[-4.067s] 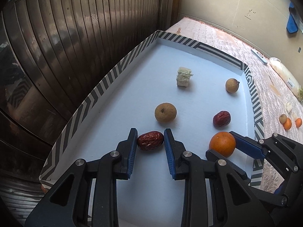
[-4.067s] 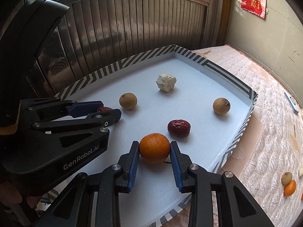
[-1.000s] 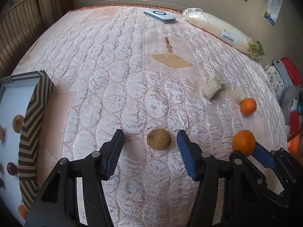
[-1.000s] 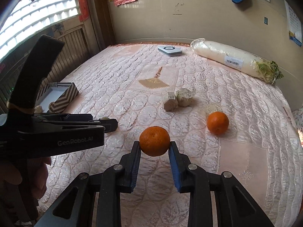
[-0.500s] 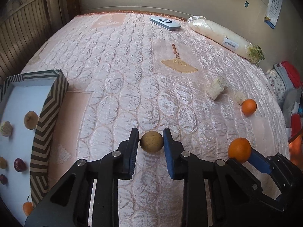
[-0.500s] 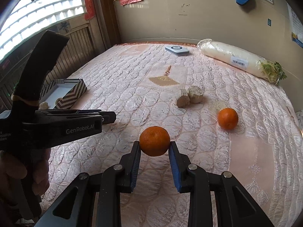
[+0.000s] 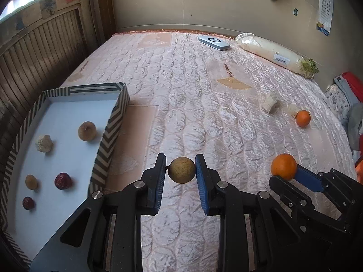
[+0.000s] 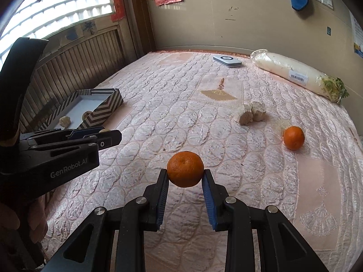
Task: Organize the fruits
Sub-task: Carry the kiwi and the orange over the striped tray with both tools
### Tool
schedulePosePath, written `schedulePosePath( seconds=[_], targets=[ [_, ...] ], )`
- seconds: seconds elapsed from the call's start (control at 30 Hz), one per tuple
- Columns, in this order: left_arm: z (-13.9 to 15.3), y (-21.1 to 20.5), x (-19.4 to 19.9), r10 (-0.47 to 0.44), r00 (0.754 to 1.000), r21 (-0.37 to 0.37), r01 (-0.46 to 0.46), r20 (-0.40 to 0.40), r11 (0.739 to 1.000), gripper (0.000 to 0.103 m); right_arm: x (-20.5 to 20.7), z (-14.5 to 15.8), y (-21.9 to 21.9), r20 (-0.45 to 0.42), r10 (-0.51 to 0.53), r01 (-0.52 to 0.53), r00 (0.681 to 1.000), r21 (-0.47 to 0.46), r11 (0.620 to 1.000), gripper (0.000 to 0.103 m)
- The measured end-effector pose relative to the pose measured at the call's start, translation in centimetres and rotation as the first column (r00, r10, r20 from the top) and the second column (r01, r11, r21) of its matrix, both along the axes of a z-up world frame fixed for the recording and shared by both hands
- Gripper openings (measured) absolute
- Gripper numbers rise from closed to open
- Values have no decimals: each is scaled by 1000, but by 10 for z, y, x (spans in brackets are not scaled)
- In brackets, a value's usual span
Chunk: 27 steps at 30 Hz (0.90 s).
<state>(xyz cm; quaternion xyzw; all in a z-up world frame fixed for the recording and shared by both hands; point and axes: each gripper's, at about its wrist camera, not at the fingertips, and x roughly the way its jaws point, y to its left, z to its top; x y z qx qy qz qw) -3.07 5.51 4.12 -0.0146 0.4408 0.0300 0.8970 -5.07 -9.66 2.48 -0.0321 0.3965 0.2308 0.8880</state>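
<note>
Lifted off the quilted bedspread [image 7: 181,95] since a second ago, the round brown fruit [image 7: 182,170] is now clamped between the blue pads of the left gripper [image 7: 181,170], which a second ago stood spread on either side of it while it lay on the cloth. It is held clear of the cloth, with the pads pressed on both of its sides. To the left of that gripper, the striped tray [image 7: 109,136] is seen with two brown fruits, two dark red dates and a pale lump on its white floor. The right gripper [image 8: 185,173] is kept clenched on an orange [image 8: 185,168], as it was a second before, and the fruit is carried above the bedspread. Ahead and to the right of this gripper, a second orange [image 8: 293,137] is left on the cloth, just beside some pale chunks [image 8: 253,112]. Further ahead, by the wall, a wrapped white radish [image 8: 297,74] and a flat grey device [image 8: 227,61] are laid. The left gripper is seen at the right gripper's left, near the tray.
</note>
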Motion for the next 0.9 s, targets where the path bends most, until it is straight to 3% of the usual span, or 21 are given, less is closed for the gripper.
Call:
schedulePosePath(
  seconds=[0.9],
  targets=[
    [18, 97, -59, 162, 983, 2, -163, 80, 987, 26, -30, 16, 96, 38, 169, -167, 985, -50, 985, 29]
  ],
)
